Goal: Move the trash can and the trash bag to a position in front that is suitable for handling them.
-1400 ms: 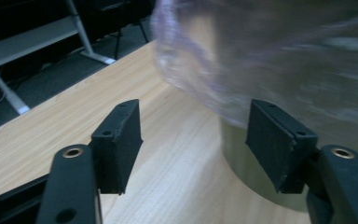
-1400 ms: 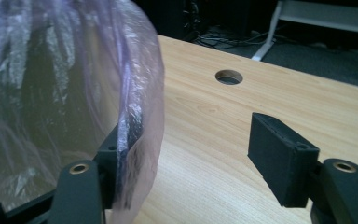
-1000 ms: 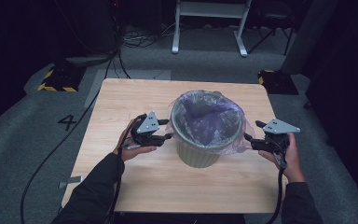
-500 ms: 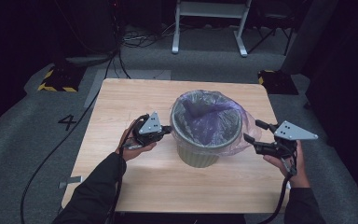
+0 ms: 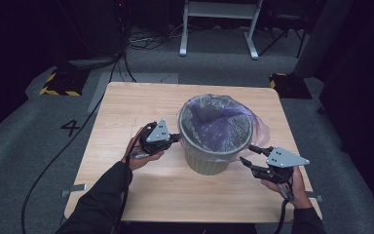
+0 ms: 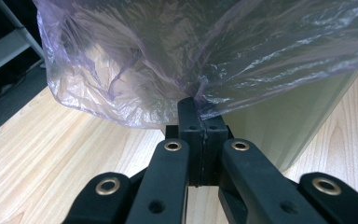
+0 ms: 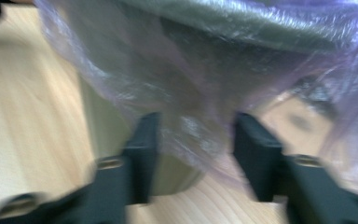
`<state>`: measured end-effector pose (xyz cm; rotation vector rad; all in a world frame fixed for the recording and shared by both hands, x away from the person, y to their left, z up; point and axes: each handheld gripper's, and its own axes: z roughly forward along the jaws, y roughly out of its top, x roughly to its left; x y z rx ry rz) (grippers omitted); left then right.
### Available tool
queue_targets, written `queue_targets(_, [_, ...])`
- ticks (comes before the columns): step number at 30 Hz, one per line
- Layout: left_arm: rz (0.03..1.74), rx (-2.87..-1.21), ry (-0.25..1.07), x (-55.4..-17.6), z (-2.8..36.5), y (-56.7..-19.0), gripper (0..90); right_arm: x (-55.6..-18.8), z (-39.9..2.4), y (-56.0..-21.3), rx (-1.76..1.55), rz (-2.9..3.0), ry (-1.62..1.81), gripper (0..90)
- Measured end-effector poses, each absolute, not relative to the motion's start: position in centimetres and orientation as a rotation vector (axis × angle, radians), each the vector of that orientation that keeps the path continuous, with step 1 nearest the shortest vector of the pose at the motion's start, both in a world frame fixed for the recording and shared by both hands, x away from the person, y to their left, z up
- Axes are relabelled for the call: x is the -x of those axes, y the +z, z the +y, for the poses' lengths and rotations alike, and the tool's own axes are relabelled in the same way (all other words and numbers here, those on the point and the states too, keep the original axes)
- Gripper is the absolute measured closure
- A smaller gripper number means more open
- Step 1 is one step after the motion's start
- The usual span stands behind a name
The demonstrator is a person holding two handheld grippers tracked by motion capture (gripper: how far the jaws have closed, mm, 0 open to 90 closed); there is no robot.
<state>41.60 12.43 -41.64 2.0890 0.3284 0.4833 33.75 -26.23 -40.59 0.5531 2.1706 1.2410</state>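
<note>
A pale green bin stands mid-table, lined with a thin purple plastic bag whose edge hangs over the rim. My left gripper is at the bin's left side. In the left gripper view it is shut on a pinch of the bag's overhang, beside the bin wall. My right gripper points at the bin's front right. Its jaws have just been closing. In the blurred right gripper view its pads stand apart with loose bag film between them.
The wooden table has its edges close behind both hands. Cables trail over the grey floor at the left. A white stand's legs are beyond the table's far edge.
My right hand has come toward the person and a little left, to the bin's front right, and its jaws have narrowed. The left hand has stayed at the bin's left side.
</note>
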Motion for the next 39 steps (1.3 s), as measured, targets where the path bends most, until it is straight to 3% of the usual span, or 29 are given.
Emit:
queue_targets(1, [0.328,-2.089,0.483,-41.6,12.4,-41.6,90.0,-33.7,-26.2,-40.6,-0.553,2.171,1.241,59.9])
queue_targets(3, [0.334,-2.094,0.481,-41.6,12.4,-41.8,90.0,-33.9,-26.1,-41.1,-0.547,2.176,1.214,75.6])
queue_targets(6, [0.341,-2.103,0.479,-41.7,12.5,-42.1,90.0,-34.3,-26.2,-41.6,-0.545,2.192,1.248,90.0])
queue_targets(20, [0.354,-2.163,0.422,-41.9,12.4,-44.4,90.0,-35.6,-26.6,-44.8,-0.608,2.328,1.242,90.0])
queue_targets(29, [0.351,-2.179,0.423,-41.5,12.4,-45.1,90.0,-34.8,-27.3,-44.4,-0.623,2.268,1.309,90.0])
queue_targets(39, [0.395,-2.195,0.433,-41.8,13.1,-46.4,90.0,-35.8,-27.8,-46.4,-0.716,2.338,1.262,88.7])
